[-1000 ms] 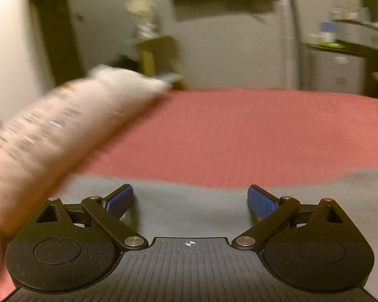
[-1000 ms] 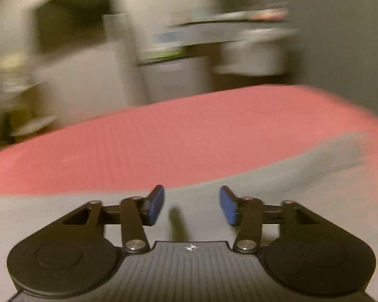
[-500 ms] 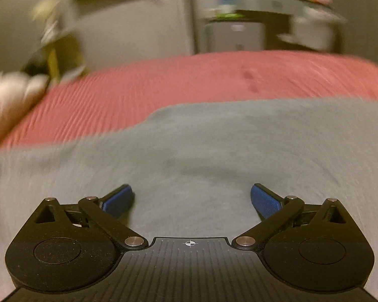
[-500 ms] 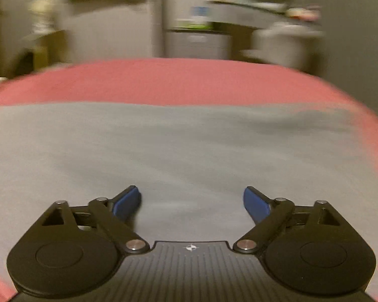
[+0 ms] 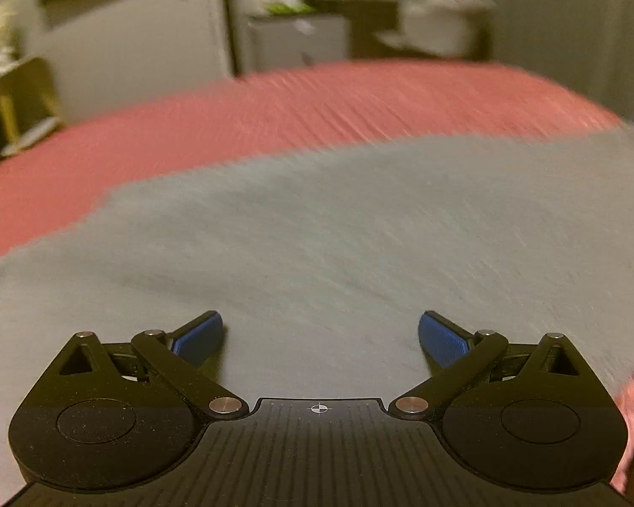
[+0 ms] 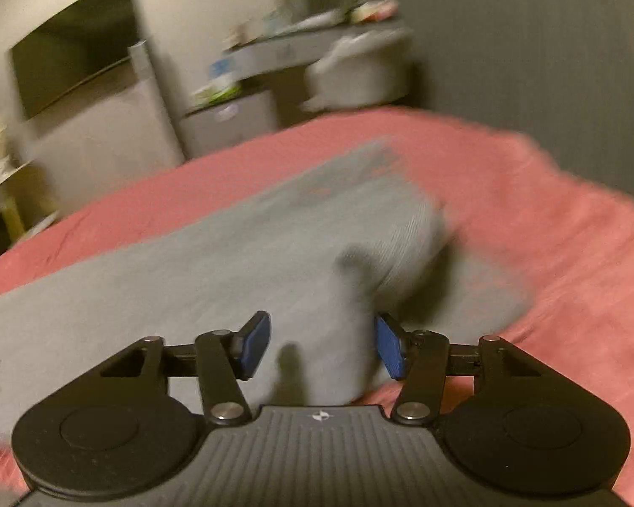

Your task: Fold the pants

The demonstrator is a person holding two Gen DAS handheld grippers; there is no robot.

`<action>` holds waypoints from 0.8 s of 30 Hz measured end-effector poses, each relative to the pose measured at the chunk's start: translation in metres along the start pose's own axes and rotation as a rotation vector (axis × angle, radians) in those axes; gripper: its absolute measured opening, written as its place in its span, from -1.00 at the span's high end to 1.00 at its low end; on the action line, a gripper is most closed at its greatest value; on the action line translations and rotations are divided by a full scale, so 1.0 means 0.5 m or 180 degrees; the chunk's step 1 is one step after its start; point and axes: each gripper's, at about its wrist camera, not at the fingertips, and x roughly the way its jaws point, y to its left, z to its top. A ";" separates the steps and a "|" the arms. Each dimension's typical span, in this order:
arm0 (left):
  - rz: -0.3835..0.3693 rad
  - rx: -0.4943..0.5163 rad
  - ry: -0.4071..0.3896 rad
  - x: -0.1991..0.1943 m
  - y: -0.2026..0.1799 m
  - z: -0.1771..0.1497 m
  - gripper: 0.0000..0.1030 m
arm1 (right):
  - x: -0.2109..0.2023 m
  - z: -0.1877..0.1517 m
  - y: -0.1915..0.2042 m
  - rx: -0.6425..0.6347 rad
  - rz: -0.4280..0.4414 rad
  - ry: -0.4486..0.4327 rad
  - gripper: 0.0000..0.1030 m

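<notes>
Grey pants (image 5: 338, 228) lie spread on a red bedspread (image 5: 274, 110). My left gripper (image 5: 320, 336) is open, low over the flat grey cloth, with nothing between its blue pads. In the right wrist view the pants (image 6: 215, 262) lie across the bed, and a raised fold of the cloth (image 6: 384, 249) bulges up near their right end. My right gripper (image 6: 323, 344) is partly open, and part of that grey fold sits between its pads without being pinched. Both views are blurred by motion.
The red bedspread (image 6: 528, 219) extends to the right of the pants, and its edge drops off at the far right. Beyond the bed stand a grey cabinet (image 5: 300, 40), a shelf with clutter (image 6: 317, 38) and a yellow stool (image 5: 17, 97).
Both grippers have swept across the pants. The right gripper's jaws have narrowed since half a second ago, and it has reached the raised fold at the pants' right end. The left gripper stays wide open.
</notes>
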 end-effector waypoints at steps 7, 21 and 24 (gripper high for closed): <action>0.0883 0.0232 -0.0247 0.014 -0.002 -0.002 -1.00 | -0.005 0.010 -0.100 0.0367 -0.0940 -0.0149 -0.10; -0.0117 -0.0358 -0.0263 0.034 -0.074 -0.008 -1.00 | 0.008 0.036 -0.191 0.1049 -0.0510 -0.0255 0.29; -0.0101 -0.0242 -0.0489 0.032 -0.073 -0.034 -1.00 | -0.032 0.031 -0.156 0.0734 -0.0613 -0.0230 0.34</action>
